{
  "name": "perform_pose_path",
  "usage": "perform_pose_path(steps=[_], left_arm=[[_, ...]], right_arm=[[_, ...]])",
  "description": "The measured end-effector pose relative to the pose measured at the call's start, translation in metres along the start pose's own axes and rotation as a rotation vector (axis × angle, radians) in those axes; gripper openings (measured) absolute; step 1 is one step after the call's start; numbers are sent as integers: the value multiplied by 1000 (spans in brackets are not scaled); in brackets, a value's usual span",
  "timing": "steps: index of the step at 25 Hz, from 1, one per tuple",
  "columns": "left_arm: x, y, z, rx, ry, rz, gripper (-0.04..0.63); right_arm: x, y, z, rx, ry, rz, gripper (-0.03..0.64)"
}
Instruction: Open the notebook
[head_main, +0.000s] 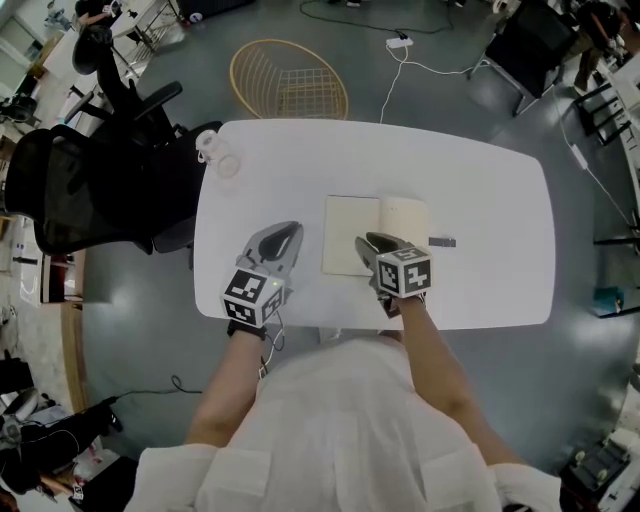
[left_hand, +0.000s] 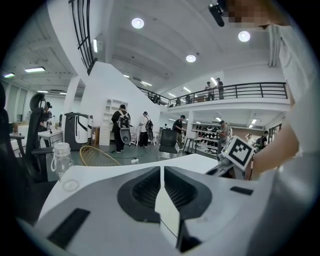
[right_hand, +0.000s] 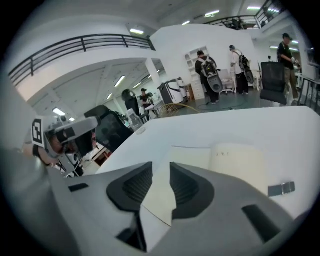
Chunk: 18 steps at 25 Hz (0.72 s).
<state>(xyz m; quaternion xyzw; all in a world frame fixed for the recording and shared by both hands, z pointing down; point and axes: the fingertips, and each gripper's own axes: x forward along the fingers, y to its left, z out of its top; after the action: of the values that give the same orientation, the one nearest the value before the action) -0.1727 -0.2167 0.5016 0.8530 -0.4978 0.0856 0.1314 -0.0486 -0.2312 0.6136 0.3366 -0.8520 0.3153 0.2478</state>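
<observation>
Cream-paged paper notebook (head_main: 350, 230) lies open and flat on the white round-cornered bench (head_main: 480, 200), about midway along it and nearer the near edge than the far one; left page flat, right page slightly bowed; faint marks near the top of the right page in the right gripper view (right_hand: 235, 160), too small to read.

My right claw (head_main: 372, 240) sits over the notebook's near edge, around the centre fold; its jaws stand a narrow gap apart (right_hand: 161, 167); cream page shows through that gap from below; nothing is pinched between the pads.

My left claw (head_main: 287, 232) is over bare bench just left of the notebook, not touching it; its jaws are closed tip to tip (left_hand: 162, 170) with nothing held; only white bench top shows in the notch behind the tips.

Small grey metal clip (head_main: 442, 242) lies on the bench just right of the notebook, apart from it; also seen in the right gripper view (right_hand: 281, 188).

Clear plastic bottle (head_main: 208, 145) stands upright at the far left corner of the bench; a clear round lid (head_main: 228, 166) lies beside it; both well apart from the notebook; same pair in the left gripper view, bottle (left_hand: 62, 157), lid (left_hand: 70, 185).

Black office chair (head_main: 90, 185) stands off the bench's left edge; gold wire basket chair (head_main: 288, 80) on the floor beyond the far edge.
</observation>
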Motion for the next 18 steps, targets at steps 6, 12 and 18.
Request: perform_pose_path(steps=[6, 12, 18], left_arm=[[-8, 7, 43, 29, -79, 34, 23], [-22, 19, 86, 39, -171, 87, 23], [-41, 20, 119, 64, -239, 109, 23]], right_arm=[[-70, -43, 52, 48, -220, -114, 106], [-159, -77, 96, 15, -439, -273, 93], [-240, -70, 121, -110, -615, -379, 63]])
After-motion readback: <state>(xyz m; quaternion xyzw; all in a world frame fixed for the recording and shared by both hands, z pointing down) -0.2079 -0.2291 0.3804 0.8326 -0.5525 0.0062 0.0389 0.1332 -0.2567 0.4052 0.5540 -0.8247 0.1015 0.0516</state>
